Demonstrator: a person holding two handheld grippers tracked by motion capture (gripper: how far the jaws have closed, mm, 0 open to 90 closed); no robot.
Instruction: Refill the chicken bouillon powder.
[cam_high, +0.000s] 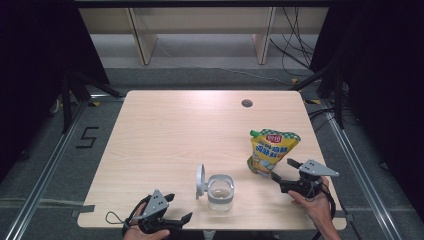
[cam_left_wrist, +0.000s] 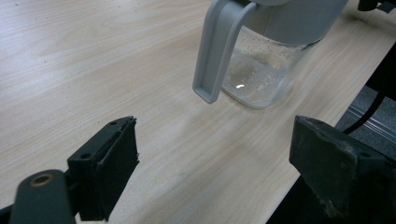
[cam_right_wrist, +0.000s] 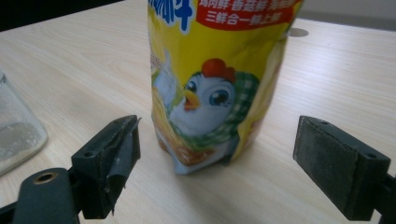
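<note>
Where the right gripper view crops the yellow pouch at the top edge, the printed text is only partly legible and the pouch's green cap falls outside that frame. The glass jar is cut off at the 9 o'clock edge of the same view, leaving one rounded corner visible. In the left gripper view the jar's grey collar is truncated at 12 o'clock, and its grainy contents cannot be identified. In the high view both forearms are cut off at the 6 o'clock edge.

Left tongs: wide open, empty, in contact with nothing. They sit at the tabletop's 6 o'clock edge, at roughly 8 o'clock from the jar. The left gripper view shows the jar's hanging grey lid and glass body beyond the jaws, clear of both pads. The left hand grips the tool from below.

Right tongs: wide open, empty. They are aimed at the pouch base from about 4 o'clock. In the right gripper view the pouch stands upright between the lines of the two jaws but farther off, with bare tabletop showing on either side; no contact. The right hand holds the tool near the tabletop's 4 o'clock corner.

Object positions, high view: the pouch stands right of centre on the tabletop; the jar stands at its 8 o'clock, near the front edge, lid swung open to the 9 o'clock side. A round cable hole lies at 12 o'clock from the pouch, well apart.
</note>
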